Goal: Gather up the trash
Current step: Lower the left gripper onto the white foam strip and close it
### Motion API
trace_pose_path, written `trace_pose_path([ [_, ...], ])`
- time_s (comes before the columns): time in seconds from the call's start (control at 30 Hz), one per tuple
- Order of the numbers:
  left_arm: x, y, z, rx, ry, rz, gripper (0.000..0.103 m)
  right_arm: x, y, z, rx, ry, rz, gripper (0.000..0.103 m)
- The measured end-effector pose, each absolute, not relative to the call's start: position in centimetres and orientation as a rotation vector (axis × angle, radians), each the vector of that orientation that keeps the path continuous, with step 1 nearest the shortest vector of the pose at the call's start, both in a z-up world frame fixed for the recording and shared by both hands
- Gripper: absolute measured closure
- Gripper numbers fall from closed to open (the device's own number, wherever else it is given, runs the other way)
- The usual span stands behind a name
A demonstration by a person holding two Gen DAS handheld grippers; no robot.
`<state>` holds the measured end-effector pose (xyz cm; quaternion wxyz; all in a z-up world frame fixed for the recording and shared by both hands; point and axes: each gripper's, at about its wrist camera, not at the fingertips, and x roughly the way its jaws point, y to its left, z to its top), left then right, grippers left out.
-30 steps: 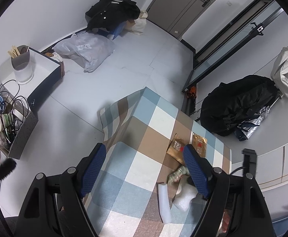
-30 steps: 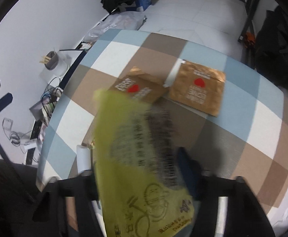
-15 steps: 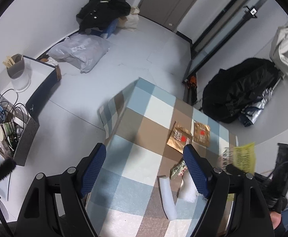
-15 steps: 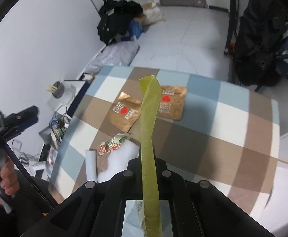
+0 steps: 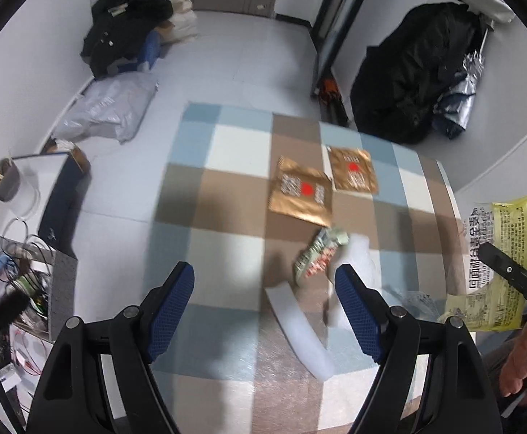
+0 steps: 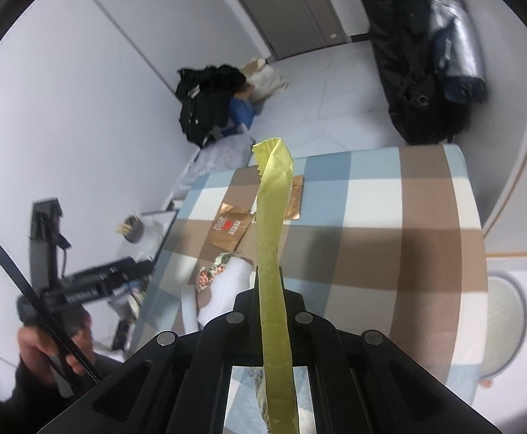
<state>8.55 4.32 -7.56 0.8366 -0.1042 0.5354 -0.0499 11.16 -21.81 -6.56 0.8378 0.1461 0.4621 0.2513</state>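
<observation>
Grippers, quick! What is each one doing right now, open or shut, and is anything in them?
Left gripper: open, holding nothing, above the checked table.
Right gripper: shut on the yellow wrapper.

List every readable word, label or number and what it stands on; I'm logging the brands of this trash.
Yellow wrapper: dense black print, too blurred to read.
Two gold packets: red mark and white print, unreadable.
Crumpled green-and-red wrapper: print illegible.
Right gripper: white letters "DA", cut off.
</observation>
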Motion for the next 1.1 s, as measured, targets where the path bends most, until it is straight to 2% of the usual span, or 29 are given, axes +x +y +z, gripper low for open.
trace_pose_path([
  [0.33, 8.4, 2.4, -10.6, -0.156, 1.236, -0.076, 0.026, 10.5, -22.8, -8.0, 0.285, 0.984, 0.547, 0.103],
  [0.37, 8.4, 2.2, -10.8, -0.149, 1.239, -0.082, 0.03, 10.4, -22.6, -7.9, 0.263, 0.982, 0.551, 0.103],
  [0.43, 8.4, 1.8, -10.9, -0.143, 1.255, -0.109, 0.054, 10.1, -22.4, -7.8, 0.226, 0.972, 0.555, 0.103],
  [0.47, 8.5, 1.4, -11.2, -0.14, 1.28, -0.13, 0.07, 10.0, -22.1, -7.7, 0.199, 0.965, 0.557, 0.103],
  [0.67, 8.4, 0.5, -10.9, -0.084, 1.274, -0.094, 0.072, 9.2, -22.0, -7.4, 0.145, 0.939, 0.567, 0.103],
  [0.97, 7.7, -0.9, -10.3, 0.0, 1.239, -0.079, 0.095, 8.7, -22.9, -6.8, 0.167, 0.919, 0.562, 0.103],
  [1.1, 7.5, -0.6, -10.2, -0.048, 1.243, -0.098, 0.098, 8.2, -23.3, -6.5, 0.171, 0.905, 0.56, 0.103],
])
